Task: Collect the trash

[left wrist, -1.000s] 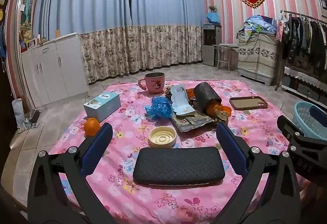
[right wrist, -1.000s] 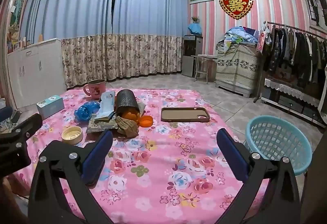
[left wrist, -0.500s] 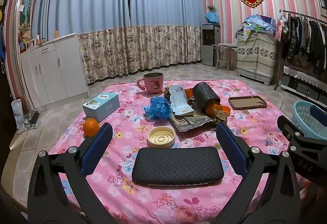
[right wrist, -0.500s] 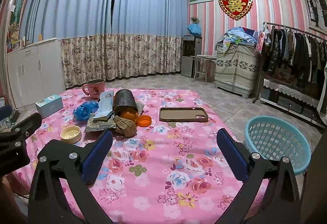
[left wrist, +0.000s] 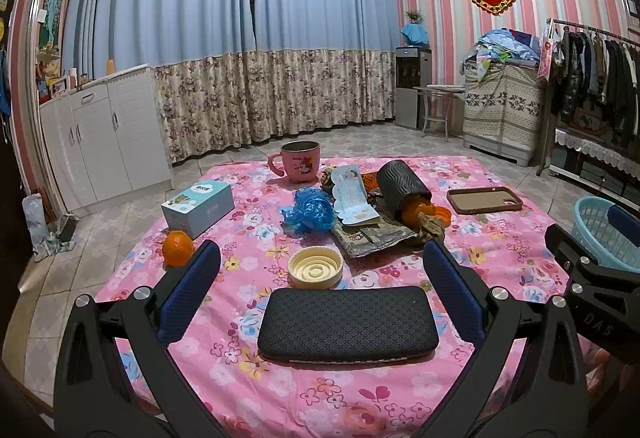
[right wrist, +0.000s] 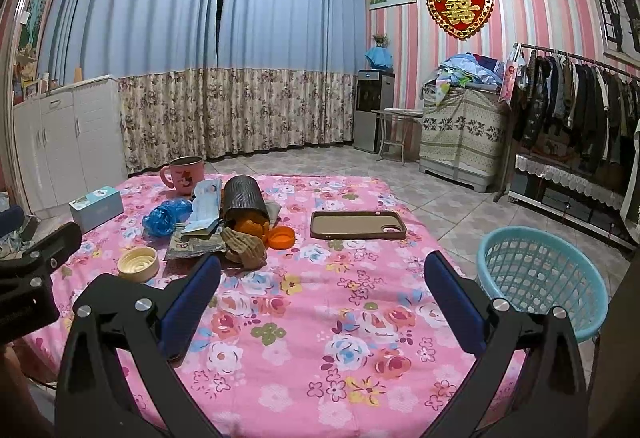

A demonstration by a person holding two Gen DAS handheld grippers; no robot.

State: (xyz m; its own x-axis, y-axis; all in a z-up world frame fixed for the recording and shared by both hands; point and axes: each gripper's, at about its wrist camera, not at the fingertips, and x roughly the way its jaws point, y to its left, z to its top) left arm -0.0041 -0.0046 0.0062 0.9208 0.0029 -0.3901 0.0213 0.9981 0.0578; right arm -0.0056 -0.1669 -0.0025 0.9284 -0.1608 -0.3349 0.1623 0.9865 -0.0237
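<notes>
A heap of trash lies mid-table: a crumpled blue plastic bag (left wrist: 308, 209) (right wrist: 165, 217), a white-blue paper packet (left wrist: 354, 198), a flattened wrapper (left wrist: 372, 236), a tipped black cup (left wrist: 402, 184) (right wrist: 243, 197) with orange peel, a brown crumpled scrap (right wrist: 244, 248) and an orange lid (right wrist: 281, 237). A cream round lid (left wrist: 315, 266) (right wrist: 138, 263) sits nearer. My left gripper (left wrist: 320, 274) is open and empty, above a black case (left wrist: 347, 323). My right gripper (right wrist: 322, 286) is open and empty over bare cloth. A light blue basket (right wrist: 540, 274) stands right of the table.
On the pink floral cloth (right wrist: 320, 318) are a pink mug (left wrist: 298, 161), a tissue box (left wrist: 198, 208), an orange (left wrist: 177, 248) and a brown phone case (right wrist: 358, 225). White cabinets (left wrist: 104, 134) stand left, a clothes rack (right wrist: 580, 110) right.
Both views have shifted slightly; the grippers drifted a little back from the table. Nothing was grasped or moved.
</notes>
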